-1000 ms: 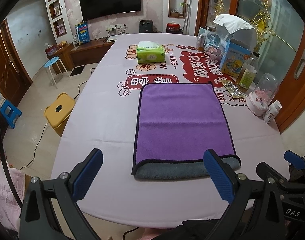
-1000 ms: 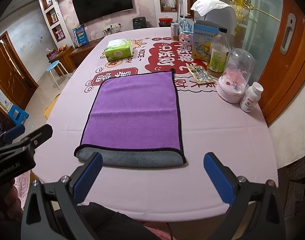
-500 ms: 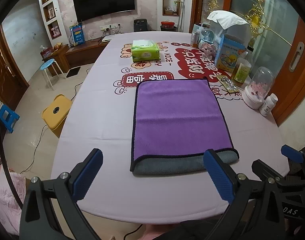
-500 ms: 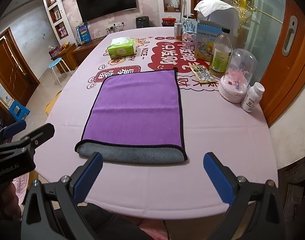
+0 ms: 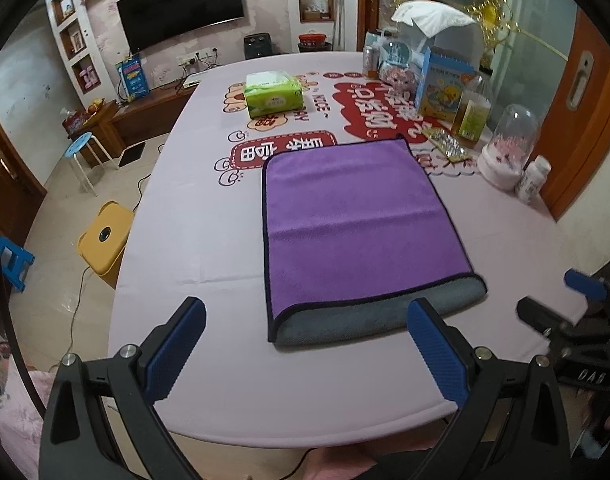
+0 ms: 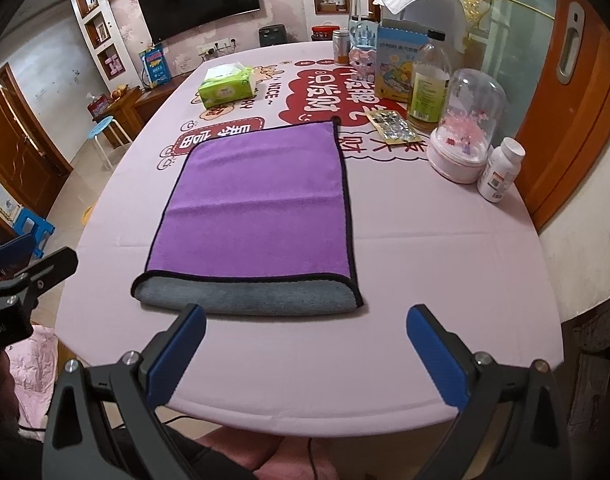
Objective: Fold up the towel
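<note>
A purple towel (image 5: pixel 357 220) with a black hem lies flat on the pink tablecloth (image 5: pixel 209 240), folded over so its grey underside shows along the near edge. It also shows in the right wrist view (image 6: pixel 261 204). My left gripper (image 5: pixel 305 344) is open and empty, above the near table edge just short of the towel's grey edge. My right gripper (image 6: pixel 305 350) is open and empty, also near the front edge. The right gripper shows at the right of the left wrist view (image 5: pixel 585 312).
A green tissue pack (image 5: pixel 273 94) lies at the far middle. Along the right side stand a glass dome (image 6: pixel 465 136), a white pill bottle (image 6: pixel 501 170), a bottle (image 6: pixel 429 84), a blister pack (image 6: pixel 393 126) and boxes (image 6: pixel 397 64). A yellow stool (image 5: pixel 103 236) stands on the floor at left.
Both grippers have risen and pulled back slightly, so the towel appears a little farther away. The towel has not moved. Both stay open.
</note>
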A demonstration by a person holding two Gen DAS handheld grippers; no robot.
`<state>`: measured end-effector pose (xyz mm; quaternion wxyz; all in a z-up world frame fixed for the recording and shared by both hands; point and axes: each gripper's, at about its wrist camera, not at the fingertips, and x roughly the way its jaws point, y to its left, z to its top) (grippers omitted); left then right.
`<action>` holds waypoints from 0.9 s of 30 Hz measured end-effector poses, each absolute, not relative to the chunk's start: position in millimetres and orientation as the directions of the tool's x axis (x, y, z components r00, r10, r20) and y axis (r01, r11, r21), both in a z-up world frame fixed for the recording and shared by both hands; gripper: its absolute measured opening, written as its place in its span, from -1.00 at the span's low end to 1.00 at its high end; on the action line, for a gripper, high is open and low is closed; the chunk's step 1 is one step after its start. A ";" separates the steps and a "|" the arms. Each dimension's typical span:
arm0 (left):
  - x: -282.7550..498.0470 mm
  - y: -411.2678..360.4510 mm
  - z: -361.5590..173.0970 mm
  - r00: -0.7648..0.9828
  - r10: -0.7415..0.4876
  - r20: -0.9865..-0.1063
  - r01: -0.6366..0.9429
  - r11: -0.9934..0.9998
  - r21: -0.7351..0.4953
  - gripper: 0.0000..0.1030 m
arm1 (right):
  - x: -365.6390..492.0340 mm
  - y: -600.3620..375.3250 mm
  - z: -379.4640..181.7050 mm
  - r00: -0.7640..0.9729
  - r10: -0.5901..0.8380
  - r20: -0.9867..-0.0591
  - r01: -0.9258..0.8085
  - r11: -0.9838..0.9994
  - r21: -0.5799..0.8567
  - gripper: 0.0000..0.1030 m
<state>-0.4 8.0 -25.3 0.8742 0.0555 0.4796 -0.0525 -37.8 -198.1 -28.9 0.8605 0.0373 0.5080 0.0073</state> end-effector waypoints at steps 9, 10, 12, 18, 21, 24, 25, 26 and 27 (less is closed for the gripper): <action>13.6 23.5 -55.5 0.481 -0.084 -0.873 0.176 0.984 0.002 0.95 | -44.3 -208.2 -45.2 0.537 0.079 -0.840 -0.044 0.997 0.066 0.95; 14.2 24.7 -58.8 0.478 -0.086 -0.874 0.178 0.984 0.001 0.95 | -44.6 -208.8 -46.5 0.540 0.079 -0.838 -0.048 0.997 0.063 0.95; 17.6 28.5 -66.0 0.468 -0.100 -0.878 0.185 0.983 -0.014 0.95 | -45.7 -210.4 -49.9 0.557 0.080 -0.827 -0.070 0.996 0.050 0.95; 30.7 39.6 -84.6 0.436 -0.127 -0.891 0.170 0.984 -0.058 0.95 | -43.8 -214.2 -61.6 0.585 0.108 -0.804 -0.138 0.990 0.032 0.95; 36.7 42.7 -94.4 0.422 -0.139 -0.896 0.173 0.982 -0.070 0.95 | -40.5 -216.7 -70.1 0.588 0.124 -0.800 -0.157 0.987 0.038 0.95; 43.6 44.2 -106.1 0.399 -0.146 -0.906 0.179 0.981 -0.079 0.95 | -36.0 -219.1 -77.7 0.577 0.139 -0.805 -0.169 0.984 0.048 0.83; 45.0 44.9 -108.7 0.394 -0.150 -0.907 0.181 0.980 -0.084 0.95 | -33.3 -220.2 -80.7 0.570 0.142 -0.809 -0.171 0.984 0.052 0.82; 47.4 45.4 -112.3 0.388 -0.157 -0.908 0.184 0.979 -0.090 0.95 | -29.8 -221.6 -84.4 0.561 0.143 -0.815 -0.170 0.984 0.055 0.80; 50.0 46.0 -116.5 0.380 -0.160 -0.911 0.184 0.978 -0.095 0.95 | -27.0 -222.5 -87.8 0.554 0.144 -0.820 -0.170 0.984 0.058 0.75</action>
